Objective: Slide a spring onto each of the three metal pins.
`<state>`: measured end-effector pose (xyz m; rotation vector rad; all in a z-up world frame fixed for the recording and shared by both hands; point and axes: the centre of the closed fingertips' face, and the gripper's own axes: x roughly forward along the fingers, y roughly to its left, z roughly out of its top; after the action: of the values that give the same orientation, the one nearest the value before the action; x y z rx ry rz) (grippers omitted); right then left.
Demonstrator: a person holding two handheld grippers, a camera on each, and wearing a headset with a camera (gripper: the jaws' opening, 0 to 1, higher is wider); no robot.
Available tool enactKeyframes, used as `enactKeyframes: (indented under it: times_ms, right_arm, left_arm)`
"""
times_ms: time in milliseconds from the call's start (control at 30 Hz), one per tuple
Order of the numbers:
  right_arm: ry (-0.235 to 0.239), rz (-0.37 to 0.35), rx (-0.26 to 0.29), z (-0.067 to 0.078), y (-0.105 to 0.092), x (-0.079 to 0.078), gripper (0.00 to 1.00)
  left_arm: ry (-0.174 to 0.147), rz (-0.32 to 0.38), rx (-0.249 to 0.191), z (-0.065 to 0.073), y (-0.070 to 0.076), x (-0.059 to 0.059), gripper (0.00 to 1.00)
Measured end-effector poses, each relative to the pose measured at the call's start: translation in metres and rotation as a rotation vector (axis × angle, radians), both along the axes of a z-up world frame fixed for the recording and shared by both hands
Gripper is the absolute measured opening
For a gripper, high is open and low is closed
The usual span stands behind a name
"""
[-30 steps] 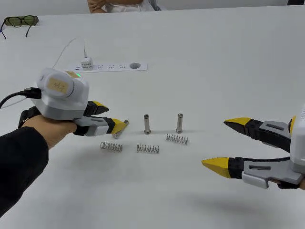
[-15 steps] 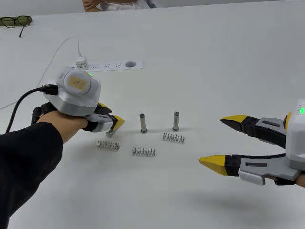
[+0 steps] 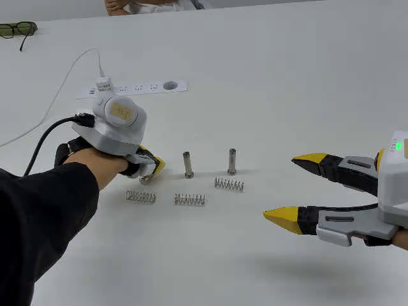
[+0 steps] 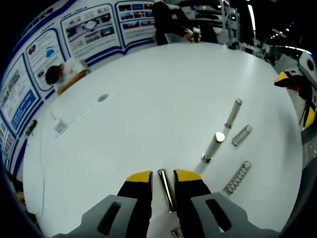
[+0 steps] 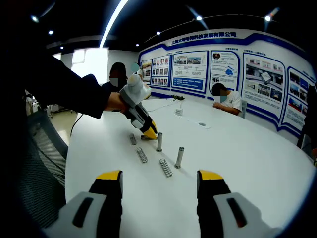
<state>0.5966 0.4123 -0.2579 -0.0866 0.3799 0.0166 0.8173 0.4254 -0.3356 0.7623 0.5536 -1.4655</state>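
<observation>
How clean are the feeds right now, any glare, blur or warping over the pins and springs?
Head view: even light, no glare; middle pin and springs sharp; faint shadow on the table beneath the right gripper. Left gripper view: fisheye bows the table; glint on the middle pin's top; gripped pin slightly soft. Right gripper view: dim room, ceiling strip light flares; springs small but legible.

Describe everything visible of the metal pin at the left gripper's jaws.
The pin is a slim, shiny grey metal rod with a rounded top, bare of any spring. It sits between the yellow tips of the left gripper, which look closed on it, and runs along the jaws. Its lower end is hidden.
</observation>
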Motion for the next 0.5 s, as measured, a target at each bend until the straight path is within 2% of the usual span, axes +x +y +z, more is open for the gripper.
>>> enactKeyframes:
  times_ms: [233, 500]
  right_arm:
    - [0.003, -0.002, -0.004, -0.001, -0.001, -0.001, 0.62]
    - [0.012, 0.004, -0.008, -0.004, -0.001, -0.001, 0.62]
  left_arm:
    - [0.009, 0.014, 0.044, -0.007, -0.001, 0.000, 0.15]
    - [0.014, 0.016, 0.066, -0.011, 0.000, 0.001, 0.13]
